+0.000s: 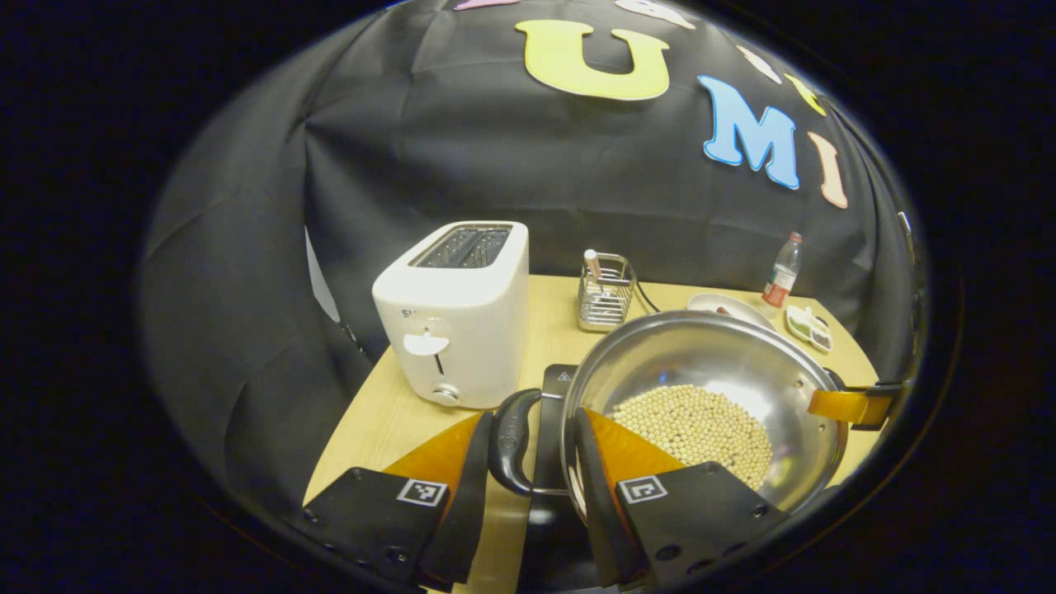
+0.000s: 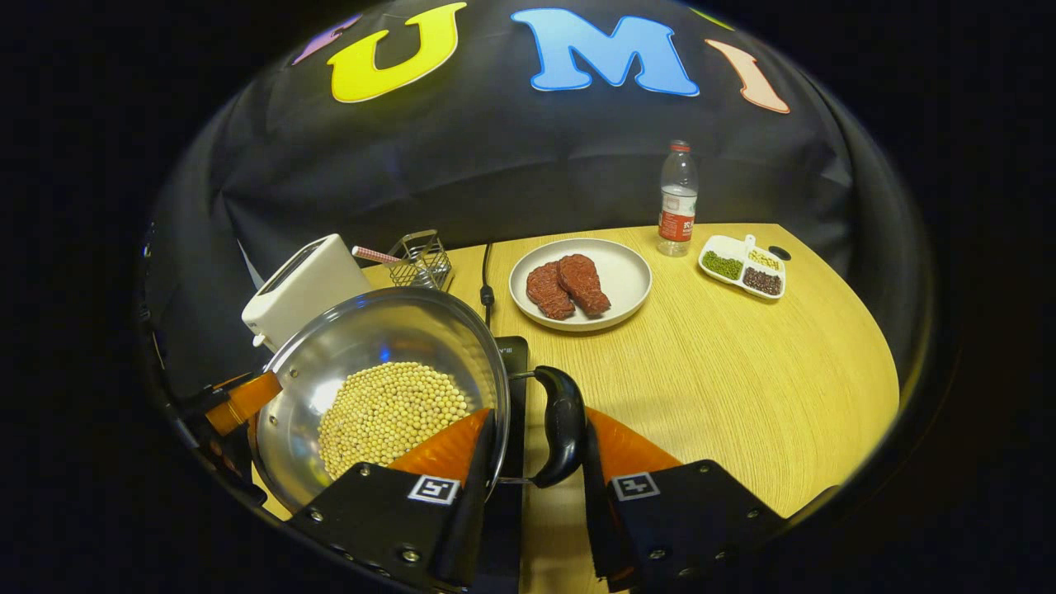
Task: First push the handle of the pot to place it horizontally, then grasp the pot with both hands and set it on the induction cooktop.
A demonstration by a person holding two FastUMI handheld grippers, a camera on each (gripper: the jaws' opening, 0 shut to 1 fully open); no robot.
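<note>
We find the pot (image 1: pixel 701 404), steel and holding pale round beans (image 1: pixel 697 429), at lower centre-right of the left gripper view and at lower left of the right gripper view, over the dark induction cooktop (image 1: pixel 554 404); whether it rests on it or is held just above, we cannot tell. The left gripper (image 1: pixel 532 450) has its fingers clamped on the pot's near side, one outside the black loop handle (image 1: pixel 511 441), the other inside the rim. The right gripper (image 2: pixel 540 445) grips the opposite loop handle (image 2: pixel 561 425) likewise, one finger inside the rim. At upper left of the left gripper view stands a white toaster (image 1: pixel 454 318) on the wooden surface (image 1: pixel 379 421); a plate of meat (image 2: pixel 582 285) lies upper centre in the right gripper view.
</note>
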